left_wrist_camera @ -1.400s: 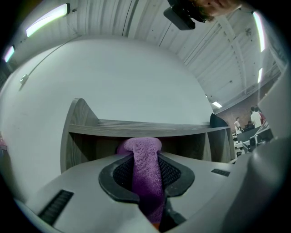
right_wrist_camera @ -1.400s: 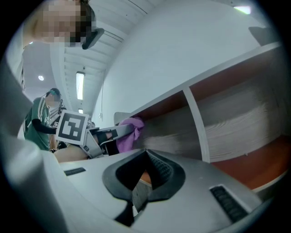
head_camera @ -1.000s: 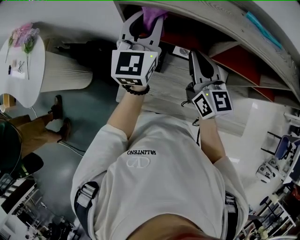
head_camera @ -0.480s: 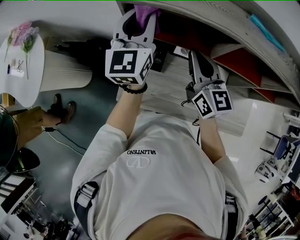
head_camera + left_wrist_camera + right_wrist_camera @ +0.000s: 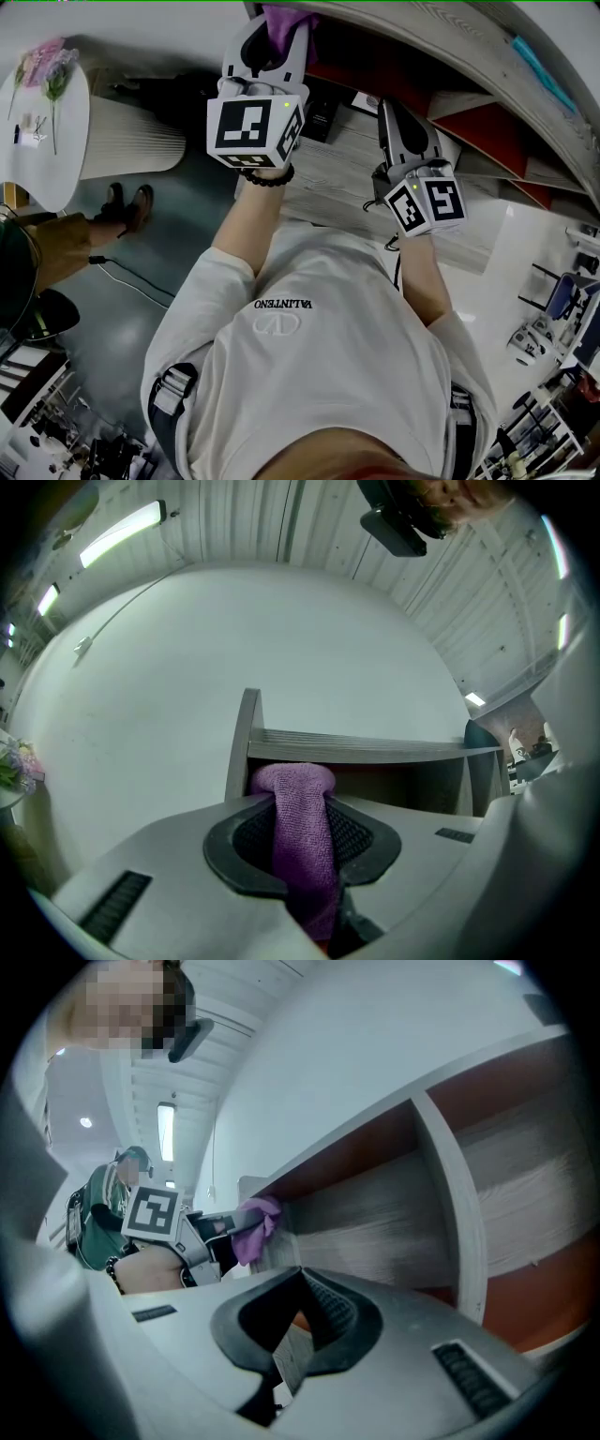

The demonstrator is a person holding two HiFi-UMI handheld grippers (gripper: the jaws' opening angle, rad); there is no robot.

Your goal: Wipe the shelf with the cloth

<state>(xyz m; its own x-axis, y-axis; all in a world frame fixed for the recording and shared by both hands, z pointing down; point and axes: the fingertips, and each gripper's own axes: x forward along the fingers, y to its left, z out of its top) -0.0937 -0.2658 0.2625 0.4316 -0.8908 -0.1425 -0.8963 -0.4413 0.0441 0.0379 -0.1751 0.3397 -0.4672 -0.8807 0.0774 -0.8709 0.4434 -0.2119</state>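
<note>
2 grippers go up from the person in the white shirt toward the wooden shelf. The right gripper is the nearer one; its jaws are closed together with nothing in them, and it points at a lower shelf board. Farther up, the left gripper has its jaws squeezed tight on the purple cloth, which pokes out at the shelf's top left corner, just under the top board.
</note>
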